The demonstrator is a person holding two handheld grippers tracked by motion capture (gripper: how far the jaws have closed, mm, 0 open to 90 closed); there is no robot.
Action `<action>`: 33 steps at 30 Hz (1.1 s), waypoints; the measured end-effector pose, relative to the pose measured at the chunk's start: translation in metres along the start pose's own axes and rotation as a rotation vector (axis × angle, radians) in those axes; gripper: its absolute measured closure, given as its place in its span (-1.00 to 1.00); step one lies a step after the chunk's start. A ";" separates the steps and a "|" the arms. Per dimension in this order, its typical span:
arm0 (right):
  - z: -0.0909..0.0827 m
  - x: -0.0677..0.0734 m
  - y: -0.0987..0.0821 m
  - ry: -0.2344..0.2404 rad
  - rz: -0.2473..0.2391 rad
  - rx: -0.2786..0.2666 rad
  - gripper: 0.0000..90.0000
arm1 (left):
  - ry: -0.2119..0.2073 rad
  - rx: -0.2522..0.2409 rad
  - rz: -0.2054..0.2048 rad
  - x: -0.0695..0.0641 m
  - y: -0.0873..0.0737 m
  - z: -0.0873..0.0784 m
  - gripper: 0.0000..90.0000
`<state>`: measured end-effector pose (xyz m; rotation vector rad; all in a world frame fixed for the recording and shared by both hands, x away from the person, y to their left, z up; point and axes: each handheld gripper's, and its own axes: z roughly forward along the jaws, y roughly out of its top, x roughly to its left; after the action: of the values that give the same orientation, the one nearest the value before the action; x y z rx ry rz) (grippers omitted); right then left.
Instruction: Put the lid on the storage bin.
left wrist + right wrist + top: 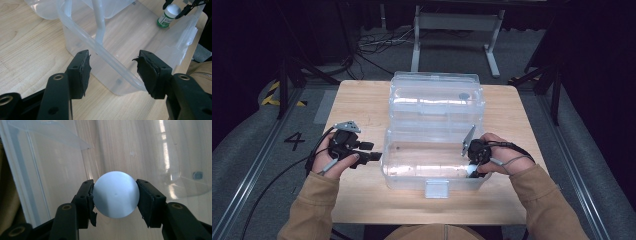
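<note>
from above, my right tool point(475, 159) reaches down into the near right corner of the clear box point(435, 134) on the worktop point(362, 102), while my left tool point(371, 151) waits just outside the box's left wall, pointing at it. along my left tool, the pads stand apart with nothing between them, the box rim crossing ahead; the bottle point(168, 15) stands upright at the far end, under the other tool. along my right tool point(115, 194), the pads sit clamped on the bottle's white cap point(116, 194), long axis pointing straight up at me. so the right hand has it; a straight lift looks next.
</note>
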<state>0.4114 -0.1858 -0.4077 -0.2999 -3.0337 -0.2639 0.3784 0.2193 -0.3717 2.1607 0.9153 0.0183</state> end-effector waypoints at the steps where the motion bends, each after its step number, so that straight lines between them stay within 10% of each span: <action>1: 0.000 -0.001 0.000 -0.002 -0.007 -0.002 0.12 | 0.000 0.000 0.000 0.000 0.000 0.000 -0.02; 23: 0.000 -0.001 -0.004 0.012 0.028 0.014 0.03 | -0.008 0.008 0.005 0.001 0.002 0.002 -0.03; 33: -0.012 0.001 -0.011 0.002 0.045 -0.071 -0.03 | -0.011 0.004 0.006 0.002 0.003 0.003 -0.03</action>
<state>0.4089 -0.1983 -0.3981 -0.3727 -3.0153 -0.3685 0.3828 0.2176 -0.3721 2.1654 0.9037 0.0078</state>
